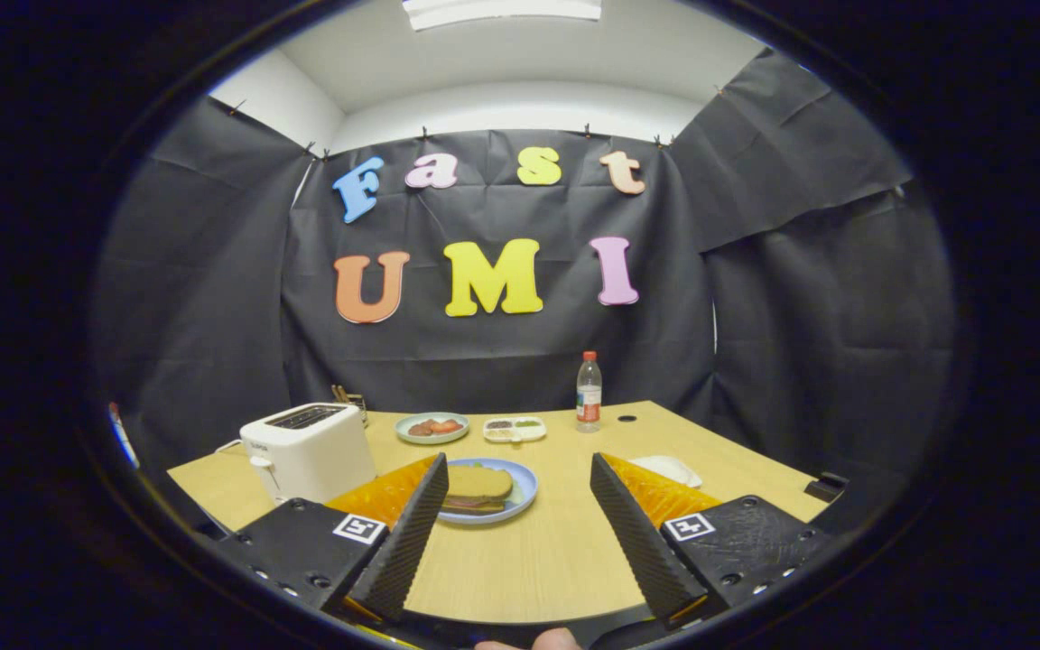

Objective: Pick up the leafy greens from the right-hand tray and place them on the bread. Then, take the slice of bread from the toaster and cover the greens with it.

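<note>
Broadly, a wooden table (pixel 565 560) took up the lower part of the gripper view, backed by the booth's black cloth wall (pixel 484 361). The gripper (pixel 515 528) hung above the near part of the table, its two fingers spread wide apart and grasping nothing, with bare tabletop between them.

A white toaster (pixel 308 450) stood on the table beyond the left finger (pixel 407 537), its slots facing up; whether a slice sat inside could not be told. Just ahead of the fingers, nearer the left one, lay a blue plate (pixel 522 495) bearing a sandwich: a top slice of bread (pixel 479 482) resting over a dark layer, with a thin edge of greens (pixel 478 467) peeking out behind it. The left fingertip overlapped the plate's near rim in the view.

Beyond the right finger (pixel 642 542) lay a pale tray (pixel 669 468), partly hidden by the finger. Farther back sat a greenish plate (pixel 431 428) with reddish and brown food on it, and just beside it a small white divided dish (pixel 515 429) holding bits of several colours. A clear bottle (pixel 589 393) with a red cap stood upright near the wall, just beyond that dish. A dark round hole (pixel 626 419) showed in the table close to the bottle.
</note>
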The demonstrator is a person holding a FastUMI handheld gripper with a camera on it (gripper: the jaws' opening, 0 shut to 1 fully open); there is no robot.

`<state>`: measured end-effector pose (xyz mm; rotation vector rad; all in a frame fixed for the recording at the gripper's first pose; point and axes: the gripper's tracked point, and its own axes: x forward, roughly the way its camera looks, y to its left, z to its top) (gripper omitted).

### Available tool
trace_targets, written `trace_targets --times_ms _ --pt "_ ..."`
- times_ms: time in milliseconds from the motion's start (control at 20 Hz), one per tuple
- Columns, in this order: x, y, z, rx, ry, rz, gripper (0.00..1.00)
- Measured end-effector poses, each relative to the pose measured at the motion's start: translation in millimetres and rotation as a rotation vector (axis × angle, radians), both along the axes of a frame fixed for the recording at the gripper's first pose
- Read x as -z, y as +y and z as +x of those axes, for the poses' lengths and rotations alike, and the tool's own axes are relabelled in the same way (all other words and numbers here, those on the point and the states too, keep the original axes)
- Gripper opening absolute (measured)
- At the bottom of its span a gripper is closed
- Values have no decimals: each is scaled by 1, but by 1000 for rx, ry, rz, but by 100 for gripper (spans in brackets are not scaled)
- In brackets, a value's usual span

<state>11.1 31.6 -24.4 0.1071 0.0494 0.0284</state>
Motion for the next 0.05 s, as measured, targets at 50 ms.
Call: trace_targets --times_ms 50 --pt "3 2 -1 -4 5 3 96"
